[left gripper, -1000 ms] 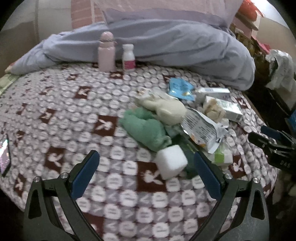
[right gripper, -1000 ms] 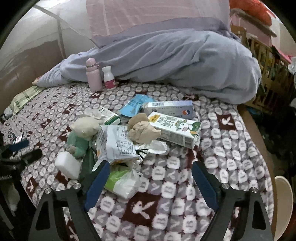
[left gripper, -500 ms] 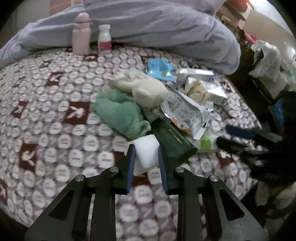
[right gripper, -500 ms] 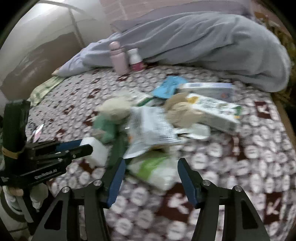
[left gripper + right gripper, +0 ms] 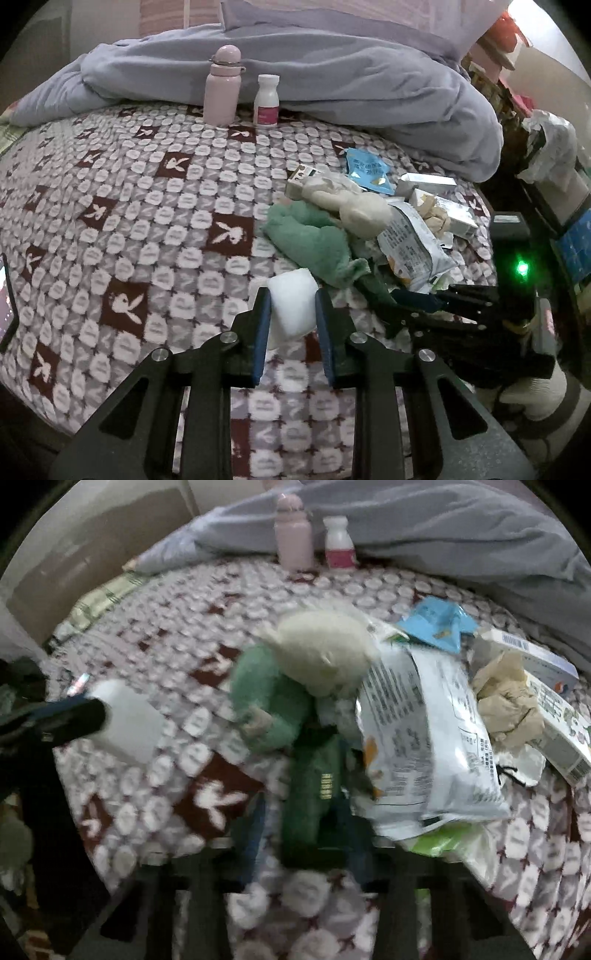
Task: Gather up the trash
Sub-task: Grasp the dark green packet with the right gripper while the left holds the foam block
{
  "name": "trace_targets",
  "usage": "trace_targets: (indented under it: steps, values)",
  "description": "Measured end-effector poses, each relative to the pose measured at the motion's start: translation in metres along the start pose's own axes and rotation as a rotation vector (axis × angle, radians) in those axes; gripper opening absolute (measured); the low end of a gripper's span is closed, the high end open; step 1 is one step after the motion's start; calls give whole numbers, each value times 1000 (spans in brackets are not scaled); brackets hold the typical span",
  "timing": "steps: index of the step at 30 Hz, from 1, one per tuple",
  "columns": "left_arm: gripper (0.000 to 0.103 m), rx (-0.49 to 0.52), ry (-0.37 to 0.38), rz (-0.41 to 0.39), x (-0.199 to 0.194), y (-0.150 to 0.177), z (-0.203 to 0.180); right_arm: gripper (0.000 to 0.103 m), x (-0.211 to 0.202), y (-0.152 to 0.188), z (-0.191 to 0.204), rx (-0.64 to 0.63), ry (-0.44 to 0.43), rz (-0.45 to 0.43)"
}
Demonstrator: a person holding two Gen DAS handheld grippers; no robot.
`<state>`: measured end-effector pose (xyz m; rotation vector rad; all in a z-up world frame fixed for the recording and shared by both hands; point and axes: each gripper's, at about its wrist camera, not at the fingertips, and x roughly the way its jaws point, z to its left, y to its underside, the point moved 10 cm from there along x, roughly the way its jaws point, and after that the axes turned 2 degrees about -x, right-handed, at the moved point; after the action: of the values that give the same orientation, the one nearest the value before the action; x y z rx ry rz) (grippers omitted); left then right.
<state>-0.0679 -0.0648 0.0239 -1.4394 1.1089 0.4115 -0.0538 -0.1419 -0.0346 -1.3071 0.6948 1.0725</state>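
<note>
White squashy foam block (image 5: 291,310) near bed's front edge, pinched between left gripper (image 5: 291,314) pads. Green fuzzy cloth (image 5: 314,247) touching block's far side. Dark green flat packet (image 5: 319,782) beside it, squeezed by right gripper (image 5: 306,830), blurry. Both grippers point steeply down. Patterned rabbit blanket (image 5: 147,229) underneath.

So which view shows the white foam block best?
The left wrist view: the white foam block sits sharp and central, pinched between the left tongs with its top face clear. In the right wrist view it is motion-blurred, far left, partly covered by a dark finger of those tongs.
</note>
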Motion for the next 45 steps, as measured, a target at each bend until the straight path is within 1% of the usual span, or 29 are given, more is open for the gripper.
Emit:
trace_targets:
  steps: [2, 5, 10, 12, 14, 18, 20, 23, 25, 27, 28, 29, 30, 33, 36, 39, 40, 41, 42, 43, 44, 45]
  values:
    - [22, 5, 9, -1, -1, 1, -6, 17, -8, 4, 0, 26, -48, -13]
    - [22, 21, 28, -15, -6, -3, -18, 16, -38, 8, 7, 47, -155, -56]
    - [22, 47, 67, -29, -15, -10, -47, 16, -92, 19, 4, 80, -240, -144]
    - [22, 63, 92, -29, -17, -13, -65, 16, -111, 25, -5, 91, -235, -175]
    - [22, 84, 120, -26, -17, -15, -86, 16, -126, 29, -18, 109, -207, -202]
    - [22, 154, 160, -22, -13, -18, -136, 16, -157, 47, -62, 171, -145, -243]
    - [22, 178, 171, -15, -8, -19, -155, 16, -165, 54, -82, 199, -123, -253]
    - [22, 185, 173, -10, -3, -21, -171, 16, -178, 68, -114, 269, -91, -270]
    - [22, 179, 172, -16, -4, -24, -173, 16, -182, 74, -120, 270, -77, -265]
    - [22, 171, 151, -24, -6, -27, -167, 17, -178, 75, -108, 243, -109, -261]
    - [22, 166, 140, -25, -7, -28, -162, 27, -173, 74, -102, 230, -121, -257]
    - [22, 162, 124, -27, -9, -27, -155, 40, -168, 74, -94, 216, -132, -251]
    - [22, 160, 109, -28, -10, -27, -149, 41, -159, 74, -84, 200, -146, -241]
    - [22, 144, 55, -31, -14, -24, -124, 41, -130, 72, -53, 128, -176, -189]
    - [22, 110, 26, -27, -16, -21, -101, 41, -99, 64, -28, 65, -193, -138]
    - [22, 91, 26, -27, -18, -19, -93, 41, -59, 62, -22, 14, -126, -66]
    - [22, 91, 28, -28, -19, -18, -93, 41, -51, 64, -20, 9, -131, -47]
    - [22, 95, 33, -27, -19, -18, -93, 38, -43, 67, -17, 2, -134, -32]
    - [22, 101, 40, -27, -19, -19, -96, 34, -41, 68, -19, 1, -111, -43]
    - [22, 110, 52, -26, -19, -19, -100, 29, -43, 66, -21, 9, -112, -53]
    - [22, 116, 60, -24, -19, -19, -106, 25, -49, 67, -23, 22, -130, -67]
    - [22, 126, 72, -21, -18, -20, -115, 24, -56, 67, -26, 29, -134, -77]
